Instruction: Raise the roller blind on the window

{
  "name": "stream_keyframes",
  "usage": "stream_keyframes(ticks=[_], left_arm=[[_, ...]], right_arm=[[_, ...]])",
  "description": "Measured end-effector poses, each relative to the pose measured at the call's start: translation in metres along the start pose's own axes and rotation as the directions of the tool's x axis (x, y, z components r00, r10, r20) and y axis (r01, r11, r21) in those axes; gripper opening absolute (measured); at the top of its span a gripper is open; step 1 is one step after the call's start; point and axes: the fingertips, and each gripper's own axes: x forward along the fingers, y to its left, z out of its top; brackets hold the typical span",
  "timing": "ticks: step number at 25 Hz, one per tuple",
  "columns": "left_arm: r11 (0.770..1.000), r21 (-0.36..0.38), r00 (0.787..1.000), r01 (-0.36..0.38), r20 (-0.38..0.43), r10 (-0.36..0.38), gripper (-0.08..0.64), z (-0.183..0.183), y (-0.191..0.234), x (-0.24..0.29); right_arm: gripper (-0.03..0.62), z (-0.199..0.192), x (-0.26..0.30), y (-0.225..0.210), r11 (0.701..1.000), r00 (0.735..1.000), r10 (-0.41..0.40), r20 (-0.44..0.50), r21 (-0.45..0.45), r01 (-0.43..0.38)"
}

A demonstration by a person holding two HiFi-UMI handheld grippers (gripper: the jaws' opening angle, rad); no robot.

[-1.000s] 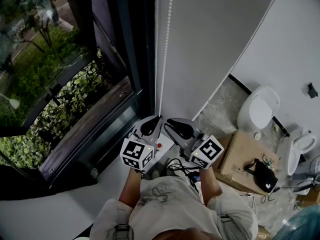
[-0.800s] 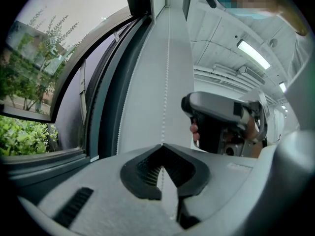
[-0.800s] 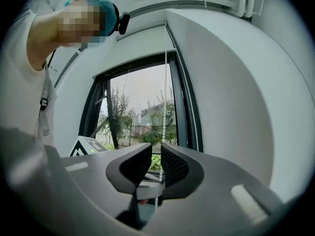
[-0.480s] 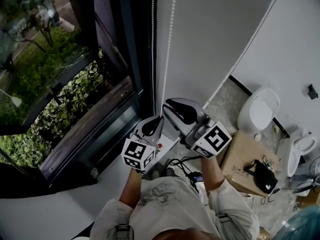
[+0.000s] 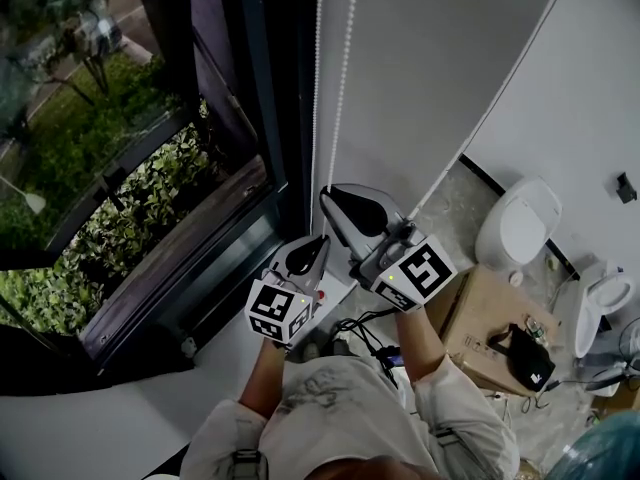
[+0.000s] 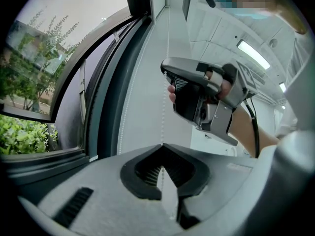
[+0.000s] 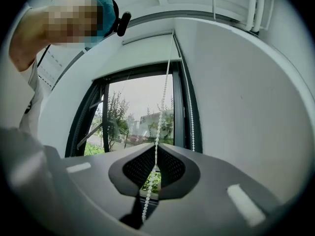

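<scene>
Head view, entry: chain, long axis vertical, hanging just right of the window frame; my right gripper pinched shut on it higher up, left gripper pinched shut on it just beneath, so I judge any pull runs straight down.

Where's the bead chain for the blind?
In the head view the bead chain hangs near the middle, just right of the dark window frame. The right gripper and the left gripper are both shut on it.
</scene>
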Motion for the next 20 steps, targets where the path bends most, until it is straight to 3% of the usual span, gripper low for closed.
stream_keyframes(ticks=[7, 20], left_arm=[[1.0, 0.001, 1.0, -0.001, -0.012, 0.001, 0.009, -0.003, 0.002, 0.003], [0.999, -0.042, 0.991, -0.016, -0.132, 0.01, 0.009, -0.063, 0.011, 0.003]], right_arm=[[0.014, -0.004, -0.003, -0.004, 0.999, 1.0, -0.016, 0.01, 0.042, 0.015], [0.012, -0.065, -0.013, 0.001, 0.995, 0.995, -0.044, -0.094, 0.084, 0.052]])
